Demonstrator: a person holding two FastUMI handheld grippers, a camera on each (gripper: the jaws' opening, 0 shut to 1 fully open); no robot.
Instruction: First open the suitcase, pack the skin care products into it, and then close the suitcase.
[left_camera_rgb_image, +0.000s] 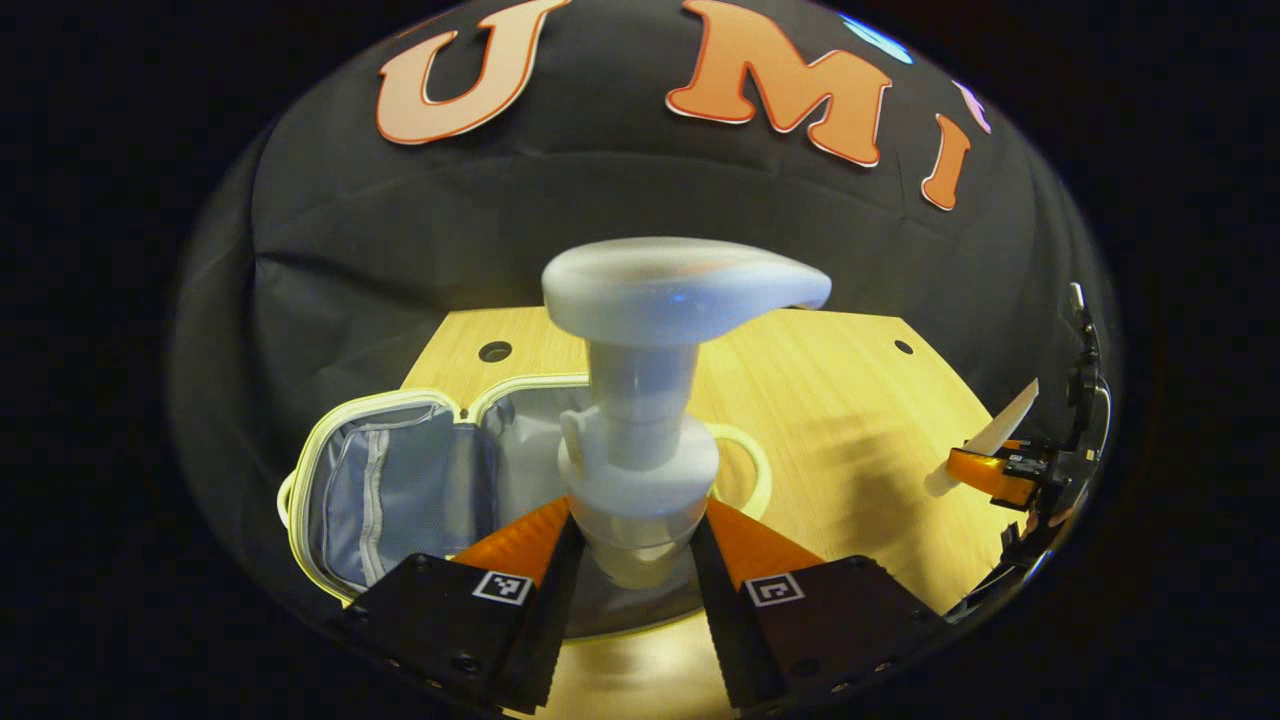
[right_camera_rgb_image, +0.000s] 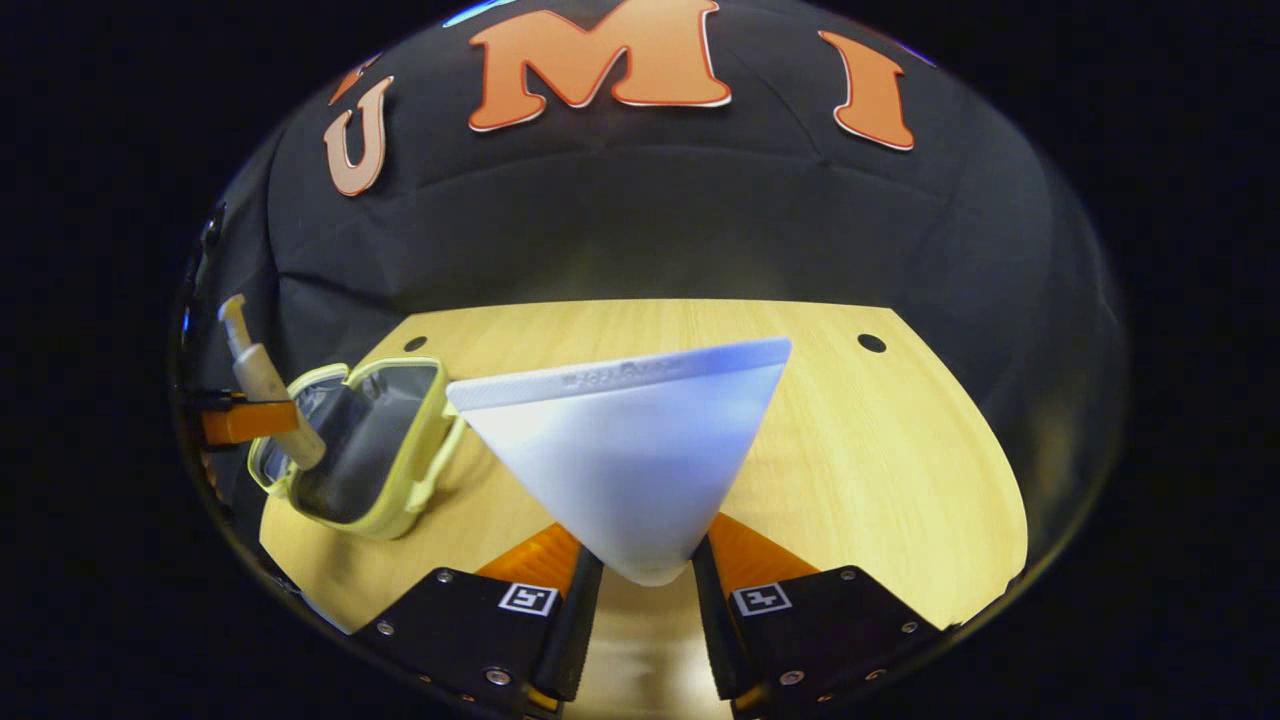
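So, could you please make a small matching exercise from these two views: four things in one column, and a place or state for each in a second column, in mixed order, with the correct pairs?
Things
1. pump bottle
2. white tube
3. suitcase
4. table

Places or states
A. lying open, grey lining showing
B. clamped in the left gripper
C. bare wood with small round holes
D. clamped in the right gripper, flat end up

Pairs: 1-B, 2-D, 3-A, 4-C
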